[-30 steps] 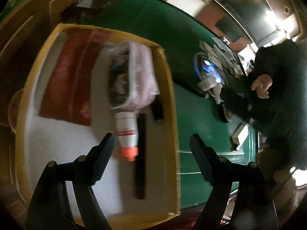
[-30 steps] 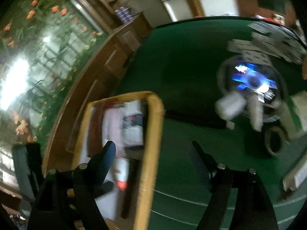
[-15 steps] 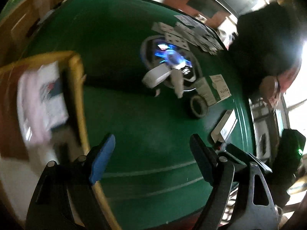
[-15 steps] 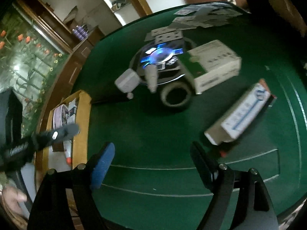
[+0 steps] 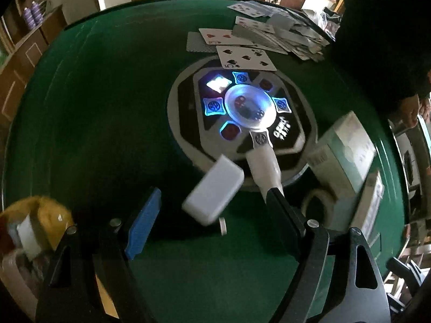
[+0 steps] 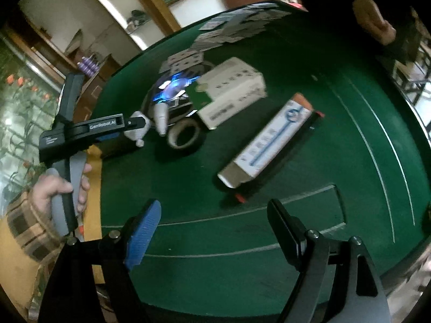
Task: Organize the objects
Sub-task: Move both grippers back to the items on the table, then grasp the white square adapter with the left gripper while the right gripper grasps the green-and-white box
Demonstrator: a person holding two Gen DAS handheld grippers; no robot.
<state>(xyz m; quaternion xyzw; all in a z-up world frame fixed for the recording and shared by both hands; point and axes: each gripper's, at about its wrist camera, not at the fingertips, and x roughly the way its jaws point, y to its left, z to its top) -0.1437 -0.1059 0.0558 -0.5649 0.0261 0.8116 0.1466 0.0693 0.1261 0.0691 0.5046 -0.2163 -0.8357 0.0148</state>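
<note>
My left gripper (image 5: 214, 199) is open above the green felt, and a white charger block (image 5: 212, 191) lies tilted just beyond its fingertips without touching the pads. Beside the block are a white tube-shaped object (image 5: 265, 164) and a tape roll (image 5: 317, 204). The right wrist view shows the left gripper (image 6: 132, 126) from the side, held by a hand (image 6: 62, 188), its tips at the charger block (image 6: 137, 132). My right gripper (image 6: 214, 210) is open with only felt between its fingers. A long blue-and-white box (image 6: 272, 140) lies ahead of it, and a white-and-green box (image 6: 231, 94) further back.
A lit round console (image 5: 242, 113) sits in the table's middle, with playing cards (image 5: 242, 45) scattered behind it. A yellow tray (image 5: 40, 210) holding several items stands at the left edge. A person in dark clothes (image 5: 377, 40) is at the far right. White lines cross the near felt (image 6: 242, 255).
Both grippers swung right, away from the yellow tray and out over the table's middle. The left now hangs at the charger block, the right before the long box. Both stayed open.
</note>
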